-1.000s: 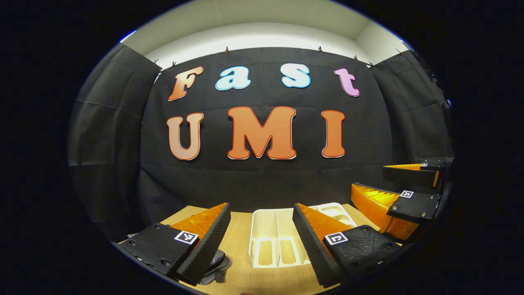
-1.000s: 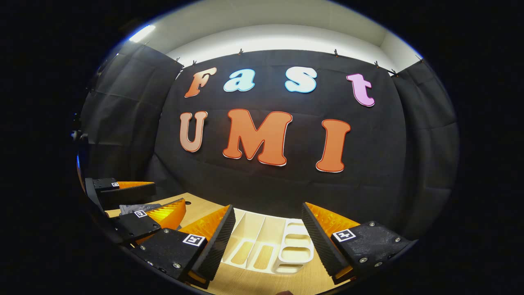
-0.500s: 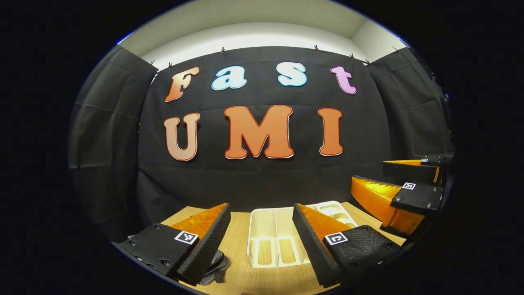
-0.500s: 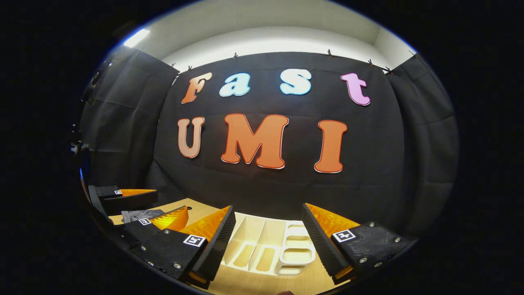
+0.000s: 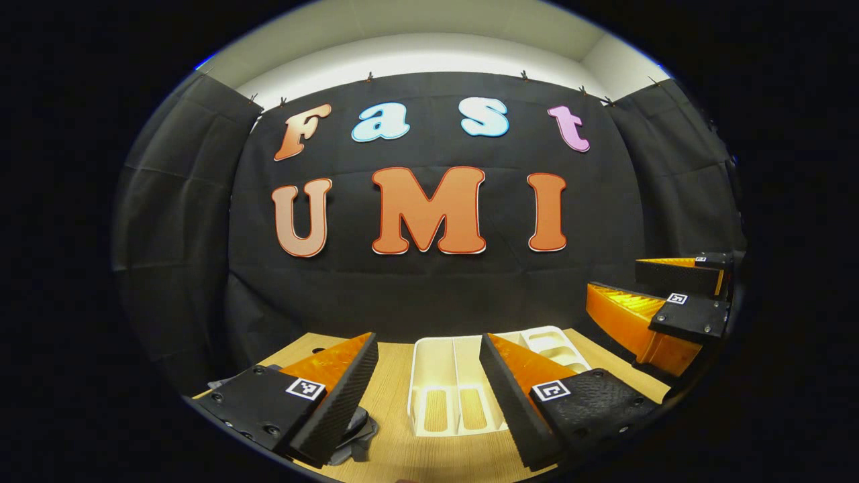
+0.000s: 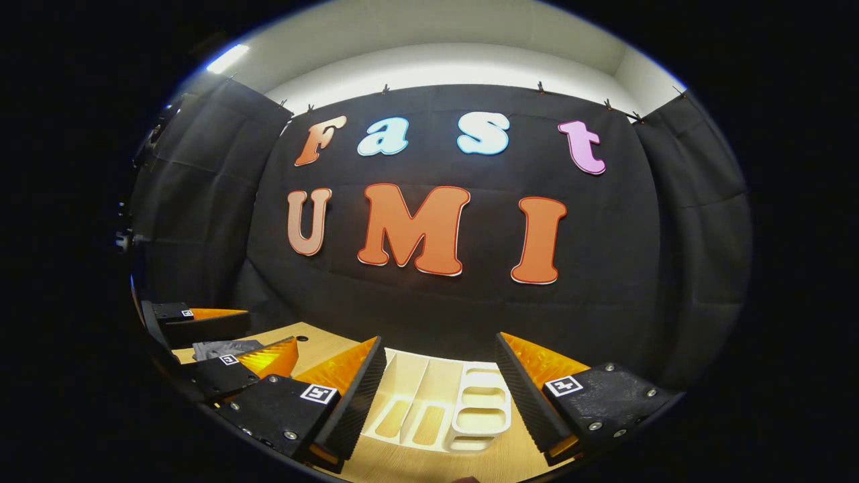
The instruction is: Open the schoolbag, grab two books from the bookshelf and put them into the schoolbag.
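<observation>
Both grippers hover low over the wooden table (image 5: pixel 396 376), pointed at the booth's back wall, nothing held

Landmark: the white bookshelf (image 5: pixel 446 389), a slotted desk rack lying flat on the table; its dividers and cut-outs face up and it looks empty, no books seen in it

Left gripper (image 5: pixel 429 396): jaws wide apart, straddling the near end of the bookshelf in the left gripper view; nothing between the fingers (image 5: pixel 335 396) but table and rack

Right gripper (image 6: pixel 439 396): jaws likewise spread, empty; the bookshelf (image 6: pixel 436 409) sits straight ahead of it. From the left gripper view it (image 5: pixel 661 298) shows off beyond the bookshelf's right side, raised above the table

Schoolbag (image 5: pixel 356 429): probably the grey fabric heap left of the bookshelf, mostly hidden behind the left finger; a scrap of it (image 6: pixel 218 349) also shows in the right gripper view. Cannot tell whether it is open

Judgement: either the start or the very end of the task. If the start, opening the bag comes first: swing the left gripper away from the bookshelf toward the fabric, tilt down until the zip pull is in sight, pin the cloth with one gripper, draw with the other
</observation>
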A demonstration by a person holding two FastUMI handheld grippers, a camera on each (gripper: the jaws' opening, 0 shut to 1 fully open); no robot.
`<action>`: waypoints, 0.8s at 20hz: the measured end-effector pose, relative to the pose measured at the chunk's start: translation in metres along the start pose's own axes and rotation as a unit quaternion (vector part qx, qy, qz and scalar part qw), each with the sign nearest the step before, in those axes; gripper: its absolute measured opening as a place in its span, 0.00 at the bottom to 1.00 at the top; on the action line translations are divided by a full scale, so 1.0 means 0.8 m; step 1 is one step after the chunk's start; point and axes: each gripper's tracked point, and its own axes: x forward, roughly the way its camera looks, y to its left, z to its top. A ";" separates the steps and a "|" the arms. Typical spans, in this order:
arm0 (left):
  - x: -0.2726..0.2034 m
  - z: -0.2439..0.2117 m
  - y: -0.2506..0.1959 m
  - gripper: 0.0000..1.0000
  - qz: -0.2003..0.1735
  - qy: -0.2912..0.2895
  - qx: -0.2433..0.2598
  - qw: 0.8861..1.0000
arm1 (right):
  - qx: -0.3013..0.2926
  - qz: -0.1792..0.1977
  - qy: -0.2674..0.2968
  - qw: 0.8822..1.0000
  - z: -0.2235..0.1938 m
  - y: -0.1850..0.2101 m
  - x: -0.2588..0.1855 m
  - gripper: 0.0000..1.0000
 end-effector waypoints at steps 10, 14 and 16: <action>0.019 0.005 -0.008 0.96 -0.009 -0.001 0.005 1.000 | 0.003 -0.009 0.005 1.000 0.000 -0.006 0.011 0.97; 0.023 0.006 -0.003 0.96 -0.008 -0.002 0.005 1.000 | -0.007 -0.013 0.000 1.000 0.005 -0.007 0.014 0.97; 0.027 0.007 0.000 0.96 -0.007 -0.002 0.001 1.000 | -0.010 -0.014 0.000 1.000 0.007 -0.009 0.016 0.97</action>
